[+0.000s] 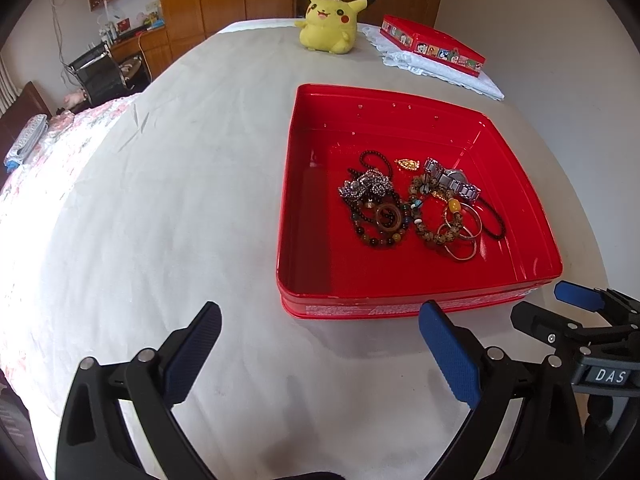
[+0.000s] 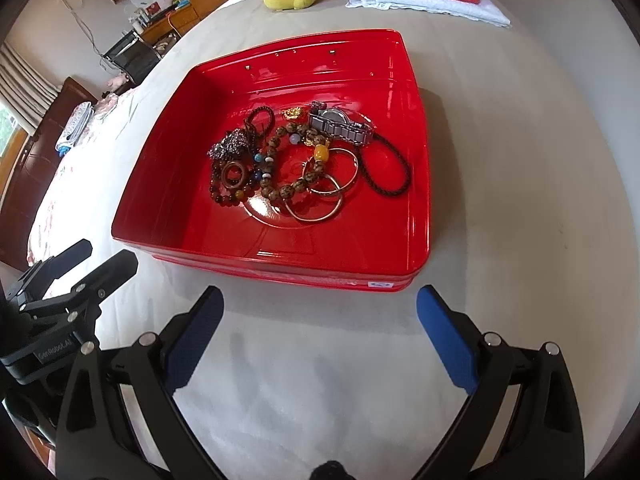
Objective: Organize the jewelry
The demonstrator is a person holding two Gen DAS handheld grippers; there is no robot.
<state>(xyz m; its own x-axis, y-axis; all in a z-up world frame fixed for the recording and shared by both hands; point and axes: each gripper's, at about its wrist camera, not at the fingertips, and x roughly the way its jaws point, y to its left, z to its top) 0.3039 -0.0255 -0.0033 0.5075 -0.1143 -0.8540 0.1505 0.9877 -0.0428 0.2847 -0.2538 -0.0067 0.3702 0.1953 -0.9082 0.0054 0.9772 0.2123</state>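
Both my grippers hover over the white bedsheet, near side of the red tray, neither touching it. Left gripper: jaws spread wide, nothing between the blue pads. Right gripper: same, wide apart and empty. From the left wrist view I see the right gripper just off to the right of mine, near the tray's near right corner.

The tray sits flat on the sheet with all the jewelry piled in its middle and right part; the left part of the floor is bare. In the pile, far side: a metal-link wristwatch, a small gold piece left of it, a dark beaded loop further left. Middle: a sparkly silver ornament lying on a dark bead bracelet with a wooden ring inside it. A brown speckled bead bracelet with a yellow bead overlaps two thin metal bangles. A black braided cord lies rightmost, one end under the watch.

Far end of the bed: a yellow plush toy, and right of it a red lid with cartoon pictures resting on a folded white cloth.
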